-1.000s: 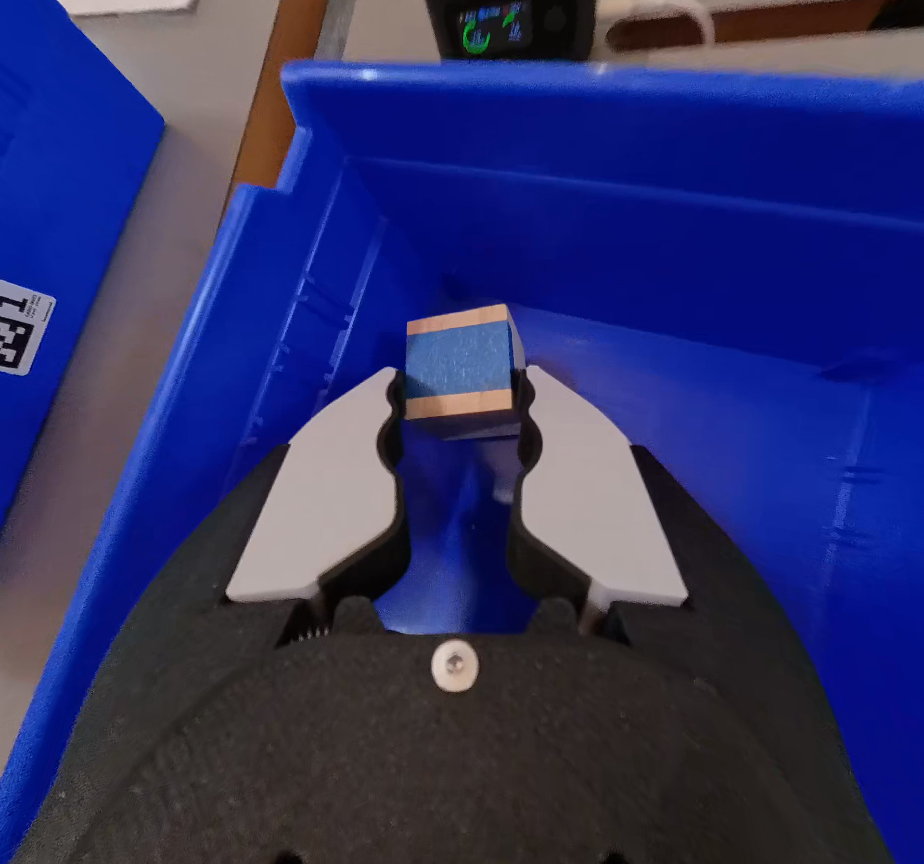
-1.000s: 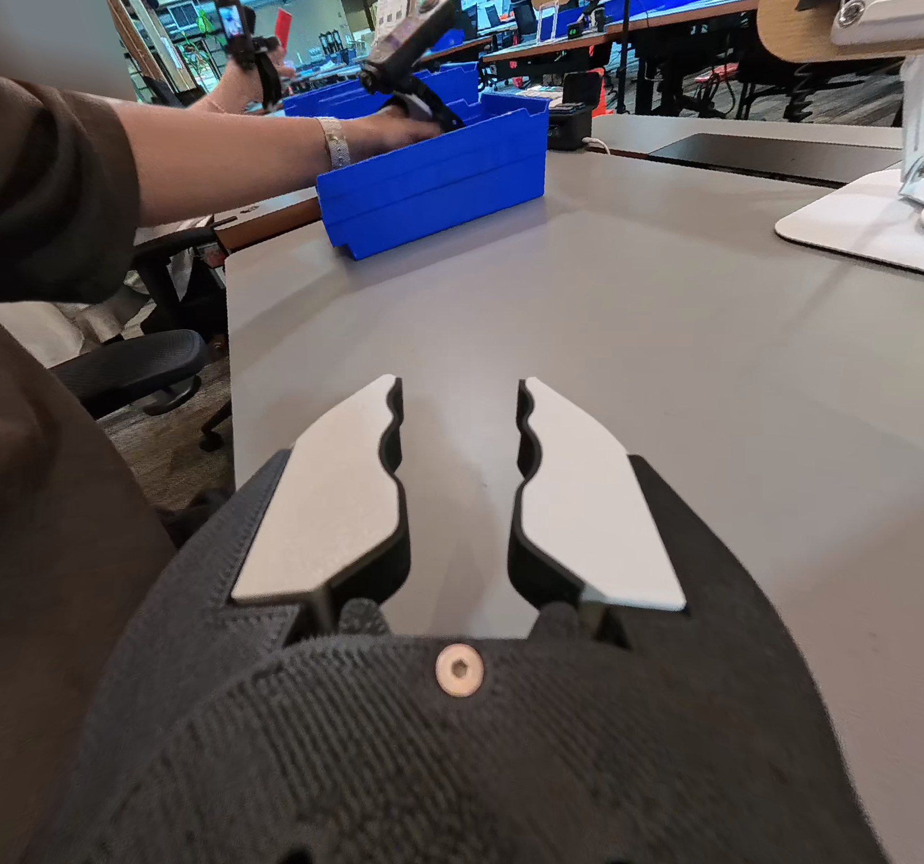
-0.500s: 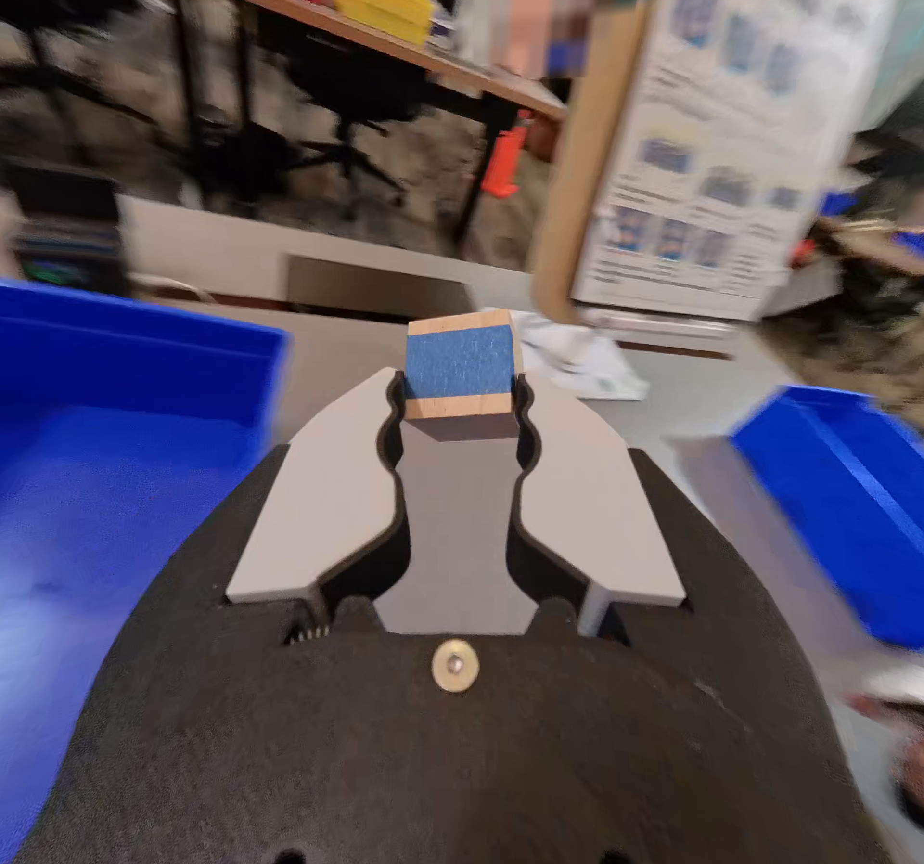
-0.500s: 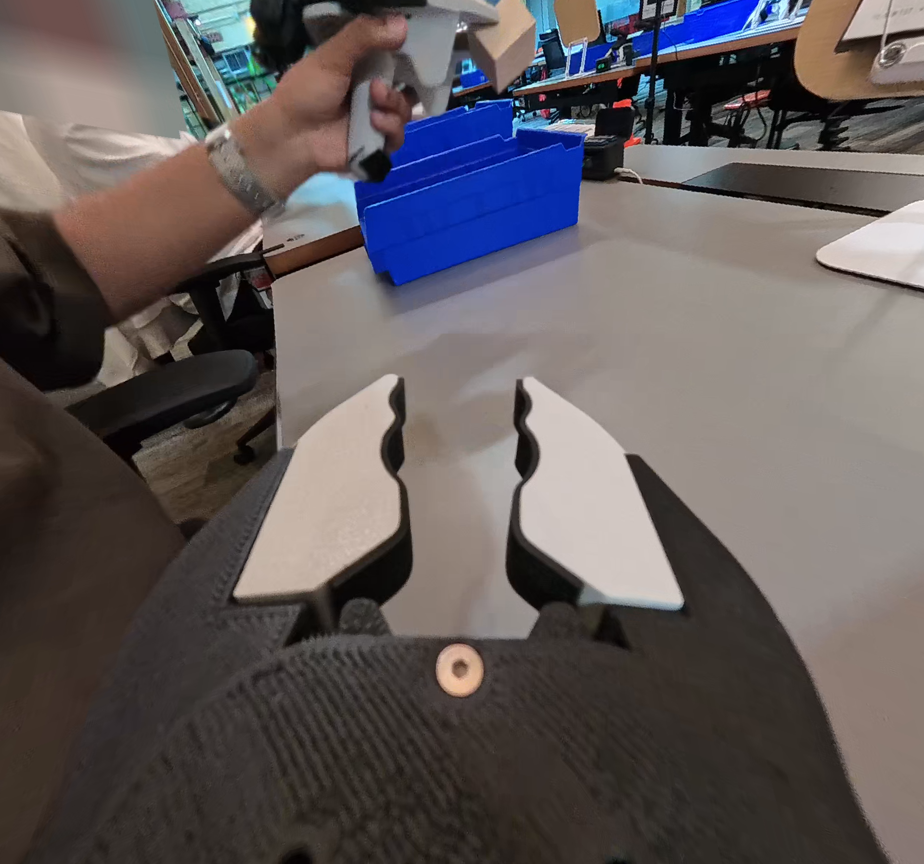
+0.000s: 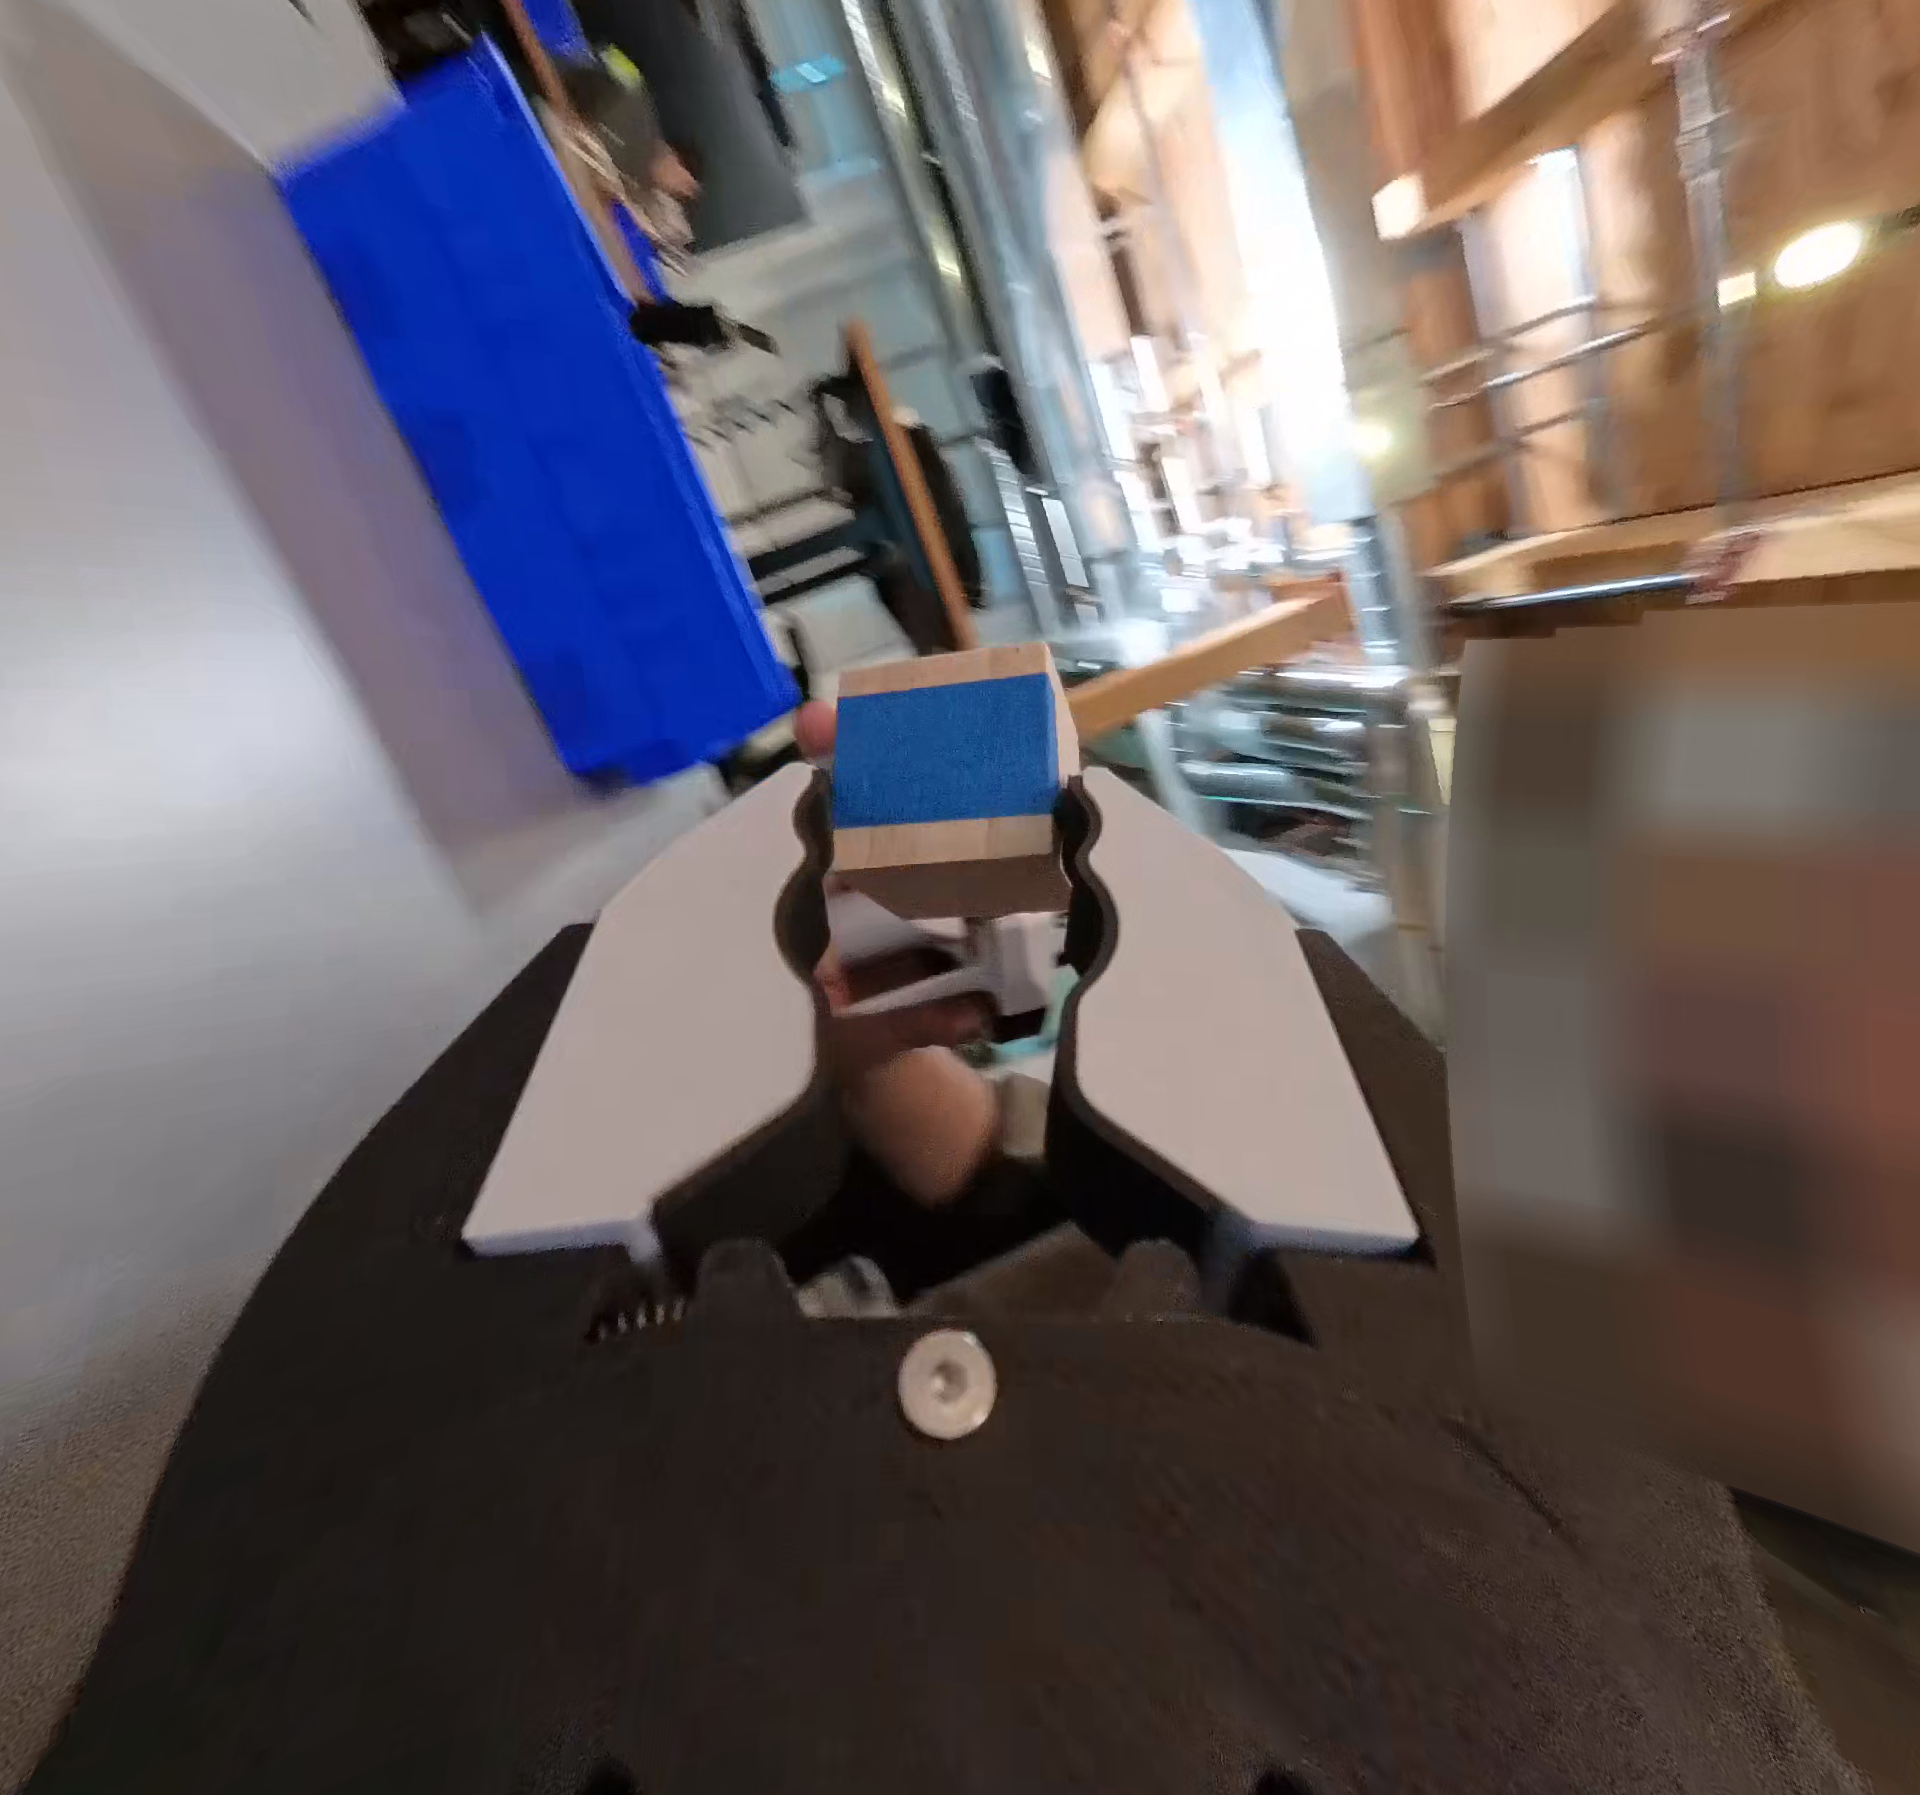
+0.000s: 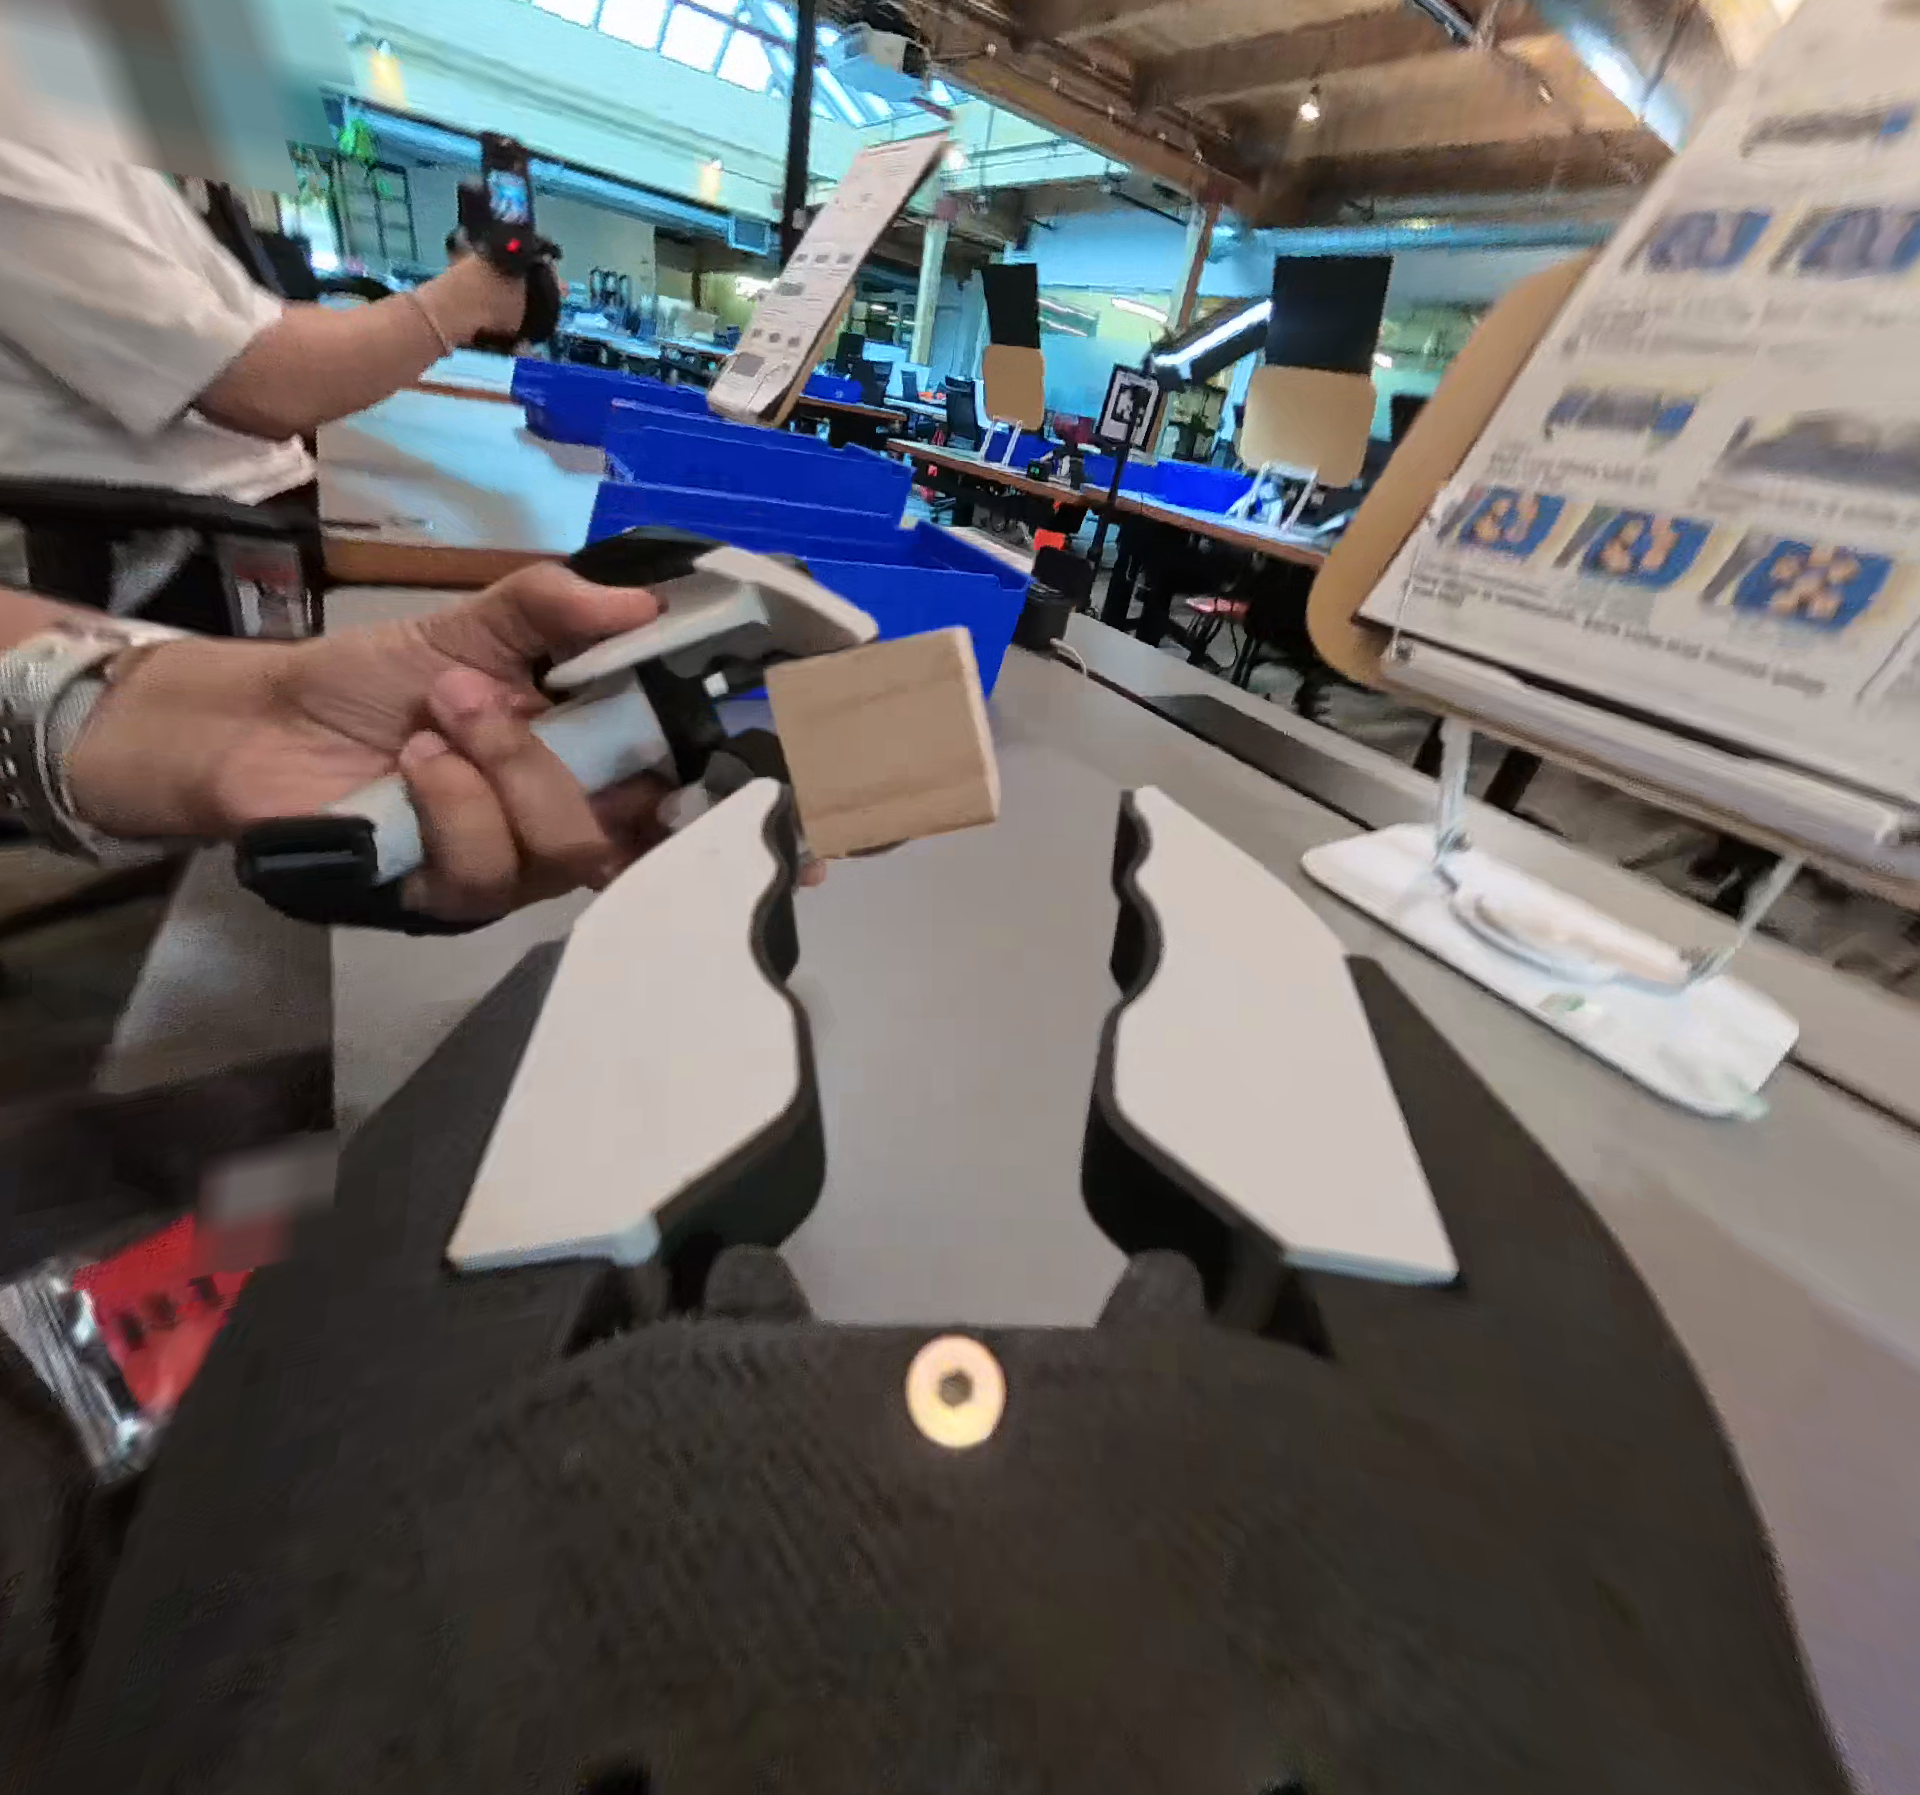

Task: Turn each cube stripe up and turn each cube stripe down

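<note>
Left gripper (image 5: 948,815) clamps cube (image 5: 945,771) aloft

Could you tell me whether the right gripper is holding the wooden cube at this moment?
No, the right gripper is open and empty, while the wooden cube is clamped in the left gripper just ahead of it.

Both wrist views look along their claws (left tilted), sharing the cube (image 5: 948,781).

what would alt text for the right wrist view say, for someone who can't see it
The open right gripper points over a grey table while a hand brings the left gripper, shut on a wooden cube, in front of its fingertips. Blue bins sit behind and a document stand to the right.
</note>
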The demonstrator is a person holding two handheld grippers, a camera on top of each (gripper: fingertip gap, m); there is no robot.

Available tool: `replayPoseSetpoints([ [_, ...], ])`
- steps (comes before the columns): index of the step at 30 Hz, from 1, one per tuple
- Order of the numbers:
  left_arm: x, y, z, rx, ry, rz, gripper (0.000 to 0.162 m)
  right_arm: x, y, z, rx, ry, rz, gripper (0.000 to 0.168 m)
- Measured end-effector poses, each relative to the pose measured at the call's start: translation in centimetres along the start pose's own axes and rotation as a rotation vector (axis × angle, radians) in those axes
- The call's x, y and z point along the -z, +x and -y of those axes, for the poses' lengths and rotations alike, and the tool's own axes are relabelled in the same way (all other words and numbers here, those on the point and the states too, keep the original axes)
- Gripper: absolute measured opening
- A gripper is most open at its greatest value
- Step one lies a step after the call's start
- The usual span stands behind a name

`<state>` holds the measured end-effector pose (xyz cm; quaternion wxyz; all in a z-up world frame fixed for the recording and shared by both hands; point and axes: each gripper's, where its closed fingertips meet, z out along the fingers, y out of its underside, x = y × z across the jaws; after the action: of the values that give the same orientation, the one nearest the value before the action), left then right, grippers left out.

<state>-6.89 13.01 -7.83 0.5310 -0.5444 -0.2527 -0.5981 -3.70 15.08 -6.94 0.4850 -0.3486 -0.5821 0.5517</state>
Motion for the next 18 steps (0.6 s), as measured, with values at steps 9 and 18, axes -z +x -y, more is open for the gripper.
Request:
replayPoseSetpoints([
  [9,-1.3,0.4,-2.3,0.115,-0.042,-0.112,0.043,-0.1,-1.8,0.0,0.243,0.002,0.004,0.043],
  [18,-0.9,-0.1,-2.2,0.099,-0.036,-0.132,0.047,0.9,0.9,2.3,0.249,0.008,-0.074,0.042],
])
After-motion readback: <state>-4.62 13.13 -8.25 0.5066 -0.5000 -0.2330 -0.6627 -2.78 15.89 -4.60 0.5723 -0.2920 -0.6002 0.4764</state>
